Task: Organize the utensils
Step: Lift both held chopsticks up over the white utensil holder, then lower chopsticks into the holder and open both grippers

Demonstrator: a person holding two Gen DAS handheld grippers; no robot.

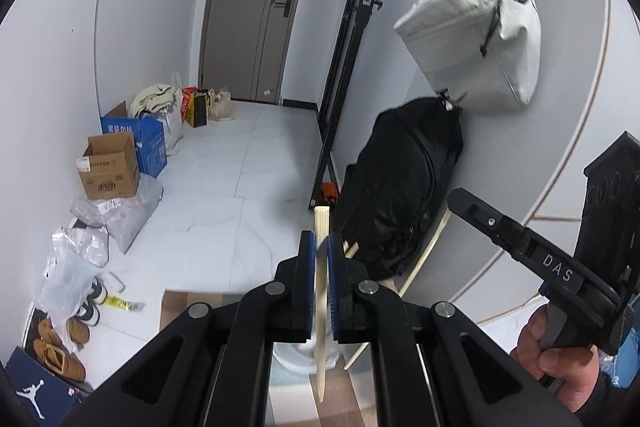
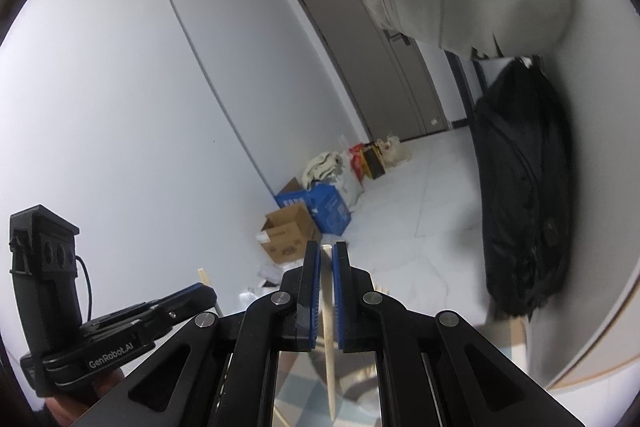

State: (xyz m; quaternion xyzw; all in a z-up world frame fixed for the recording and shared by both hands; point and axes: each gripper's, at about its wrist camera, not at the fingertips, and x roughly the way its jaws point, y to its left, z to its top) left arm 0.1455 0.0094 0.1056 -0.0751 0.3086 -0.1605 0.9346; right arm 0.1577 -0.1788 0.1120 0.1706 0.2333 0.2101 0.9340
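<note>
Left gripper (image 1: 322, 259) clamped on a pale wooden chopstick (image 1: 321, 227) — stick runs upright between the blue pads, ends poking out above and below. Right gripper (image 2: 327, 263) likewise closed on a second chopstick (image 2: 329, 327), tip pointing down. Both held up in the air over white tile floor (image 1: 224, 195); black bag (image 1: 400, 179) against the wall, grey bag (image 1: 472, 47) hanging above it.

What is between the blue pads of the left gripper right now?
A pale wooden chopstick runs upright between the left gripper pads, clamped, as the left wrist view shows.
</note>
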